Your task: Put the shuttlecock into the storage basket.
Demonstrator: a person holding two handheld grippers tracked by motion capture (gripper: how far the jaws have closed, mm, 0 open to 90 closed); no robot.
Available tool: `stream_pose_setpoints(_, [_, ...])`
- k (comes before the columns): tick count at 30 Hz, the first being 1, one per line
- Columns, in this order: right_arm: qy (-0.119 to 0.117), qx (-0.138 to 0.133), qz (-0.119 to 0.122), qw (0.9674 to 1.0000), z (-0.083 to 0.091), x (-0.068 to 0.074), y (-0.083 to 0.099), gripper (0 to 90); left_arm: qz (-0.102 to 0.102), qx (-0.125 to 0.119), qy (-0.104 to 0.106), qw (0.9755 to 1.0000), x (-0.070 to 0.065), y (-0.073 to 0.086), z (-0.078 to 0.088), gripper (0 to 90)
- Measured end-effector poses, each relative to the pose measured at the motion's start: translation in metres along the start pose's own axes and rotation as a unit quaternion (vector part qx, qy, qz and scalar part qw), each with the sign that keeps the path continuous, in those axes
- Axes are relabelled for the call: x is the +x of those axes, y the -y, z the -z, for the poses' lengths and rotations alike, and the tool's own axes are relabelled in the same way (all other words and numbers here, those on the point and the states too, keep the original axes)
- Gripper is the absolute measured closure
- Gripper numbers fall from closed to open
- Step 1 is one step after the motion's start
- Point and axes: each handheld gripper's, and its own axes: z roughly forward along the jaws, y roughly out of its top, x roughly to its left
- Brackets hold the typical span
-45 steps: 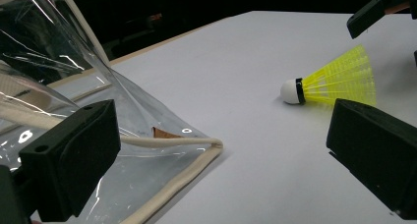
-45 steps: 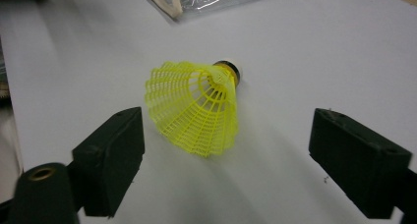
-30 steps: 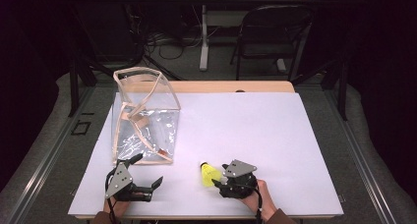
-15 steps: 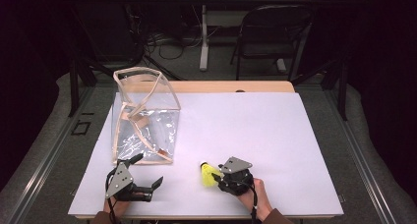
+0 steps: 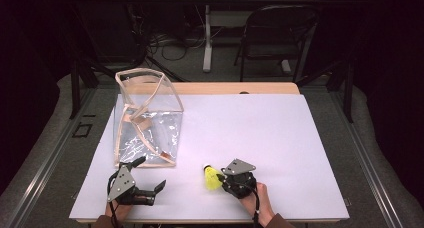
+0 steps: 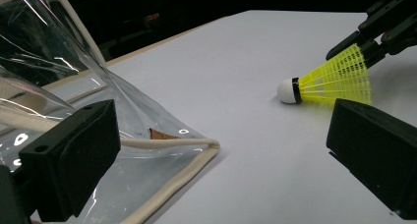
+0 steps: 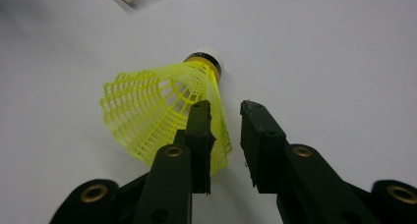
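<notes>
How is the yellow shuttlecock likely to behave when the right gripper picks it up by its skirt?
The shuttlecock probably weighs almost nothing: its skirt is open plastic mesh. That thin mesh will likely flex where the right gripper pinches its edge. Lying on its side with a rounded white tip, it may roll in an arc if nudged.

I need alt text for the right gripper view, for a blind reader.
A yellow plastic shuttlecock with a white cork tip lies on a white table. The right gripper has just been closing on the skirt's edge; one jaw is inside the skirt, the other outside, a narrow gap left between them.
</notes>
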Motion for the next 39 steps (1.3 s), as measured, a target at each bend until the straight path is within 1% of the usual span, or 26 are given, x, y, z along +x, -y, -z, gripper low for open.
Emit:
stream_pose_setpoints(5, [0.003,-0.004,-0.008,1.0,0.0009,0.0008,-0.0003,78.1,-0.001,0.001,0.001,1.0,0.0,0.0,-0.0001,0.0])
stream_pose_setpoints(9, [0.005,0.0,-0.015,0.9999,0.0006,0.0029,0.0001,80.9,-0.002,0.0,0.001,1.0,-0.0001,0.0,-0.0001,0.0])
stream_pose_setpoints(13, [0.009,-0.001,-0.019,0.9998,0.0006,0.0043,0.0005,84.7,-0.002,0.0,0.002,1.0,-0.0002,0.0,-0.0002,0.0])
stream_pose_setpoints(18, [0.007,-0.002,-0.027,0.9996,0.0001,0.0038,0.0014,88.2,-0.002,0.001,0.002,1.0,-0.0004,0.0,-0.0005,0.0])
stream_pose_setpoints(25, [0.005,-0.005,-0.027,0.9996,0.0006,0.0044,0.0018,89.4,-0.002,0.003,0.005,1.0,-0.0006,0.0001,-0.0008,0.0])
stream_pose_setpoints(32, [0.002,-0.016,-0.022,0.9996,0.0039,0.0034,0.0006,89.7,-0.002,0.003,0.006,1.0,-0.0008,0.0001,-0.0011,0.0])
stream_pose_setpoints(39, [-0.003,-0.024,-0.025,0.9994,0.0073,0.0025,-0.0006,89.7,-0.003,0.004,0.007,1.0,-0.001,0.0,-0.0013,0.0])
